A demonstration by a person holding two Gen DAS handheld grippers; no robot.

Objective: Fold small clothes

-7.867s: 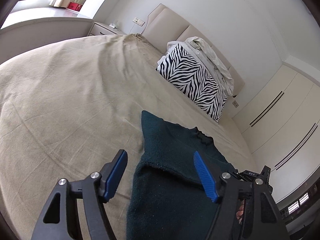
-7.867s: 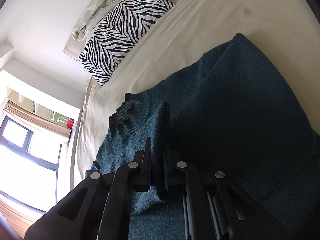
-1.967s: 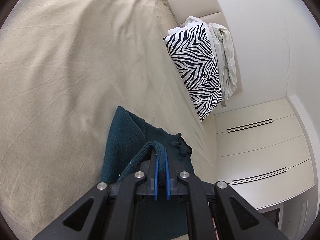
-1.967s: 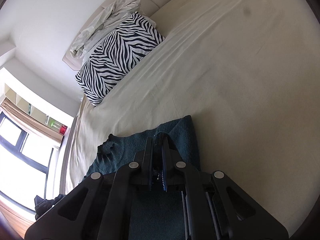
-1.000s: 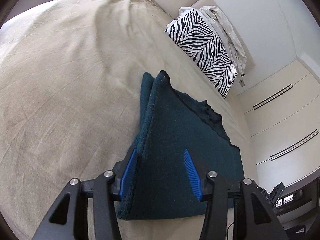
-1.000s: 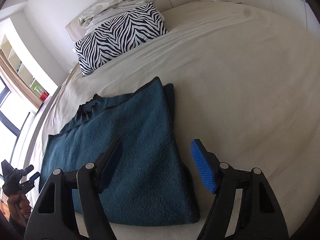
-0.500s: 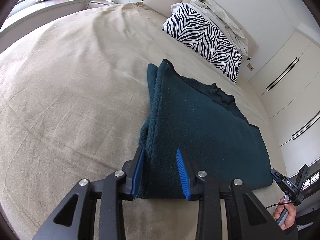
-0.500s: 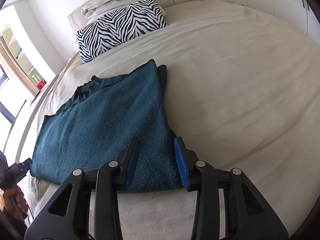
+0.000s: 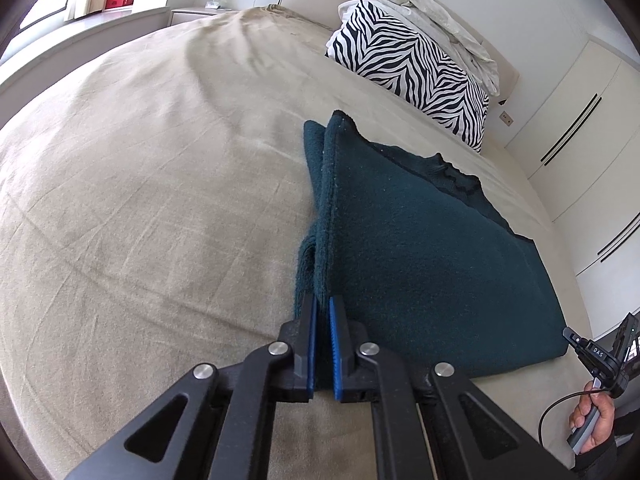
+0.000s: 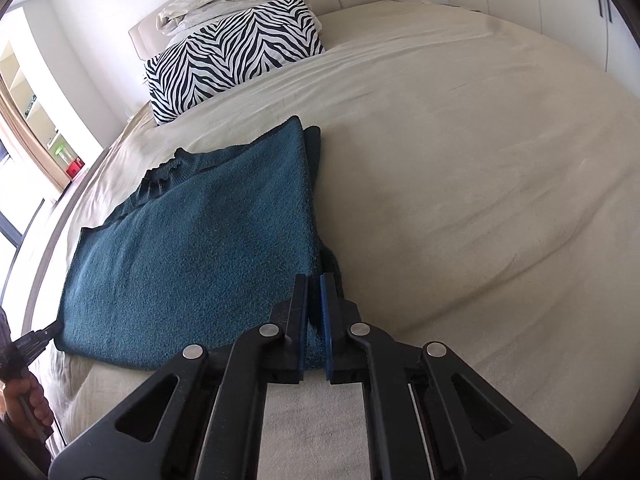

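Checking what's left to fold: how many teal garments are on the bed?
1: the teal sweater, folded, near the foot of the bed, pinched at opposite corners by left gripper and right gripper.

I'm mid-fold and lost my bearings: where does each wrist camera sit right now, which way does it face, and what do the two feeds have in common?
Left wrist: sits on the left gripper, looking along its fingers up the bed toward the zebra pillow; the person's other hand shows at right.
Right wrist: sits on the right gripper, facing the same headboard end; a hand shows at lower left.
Shared: the teal sweater, each gripper shut on a near corner, plus pillow and bed.
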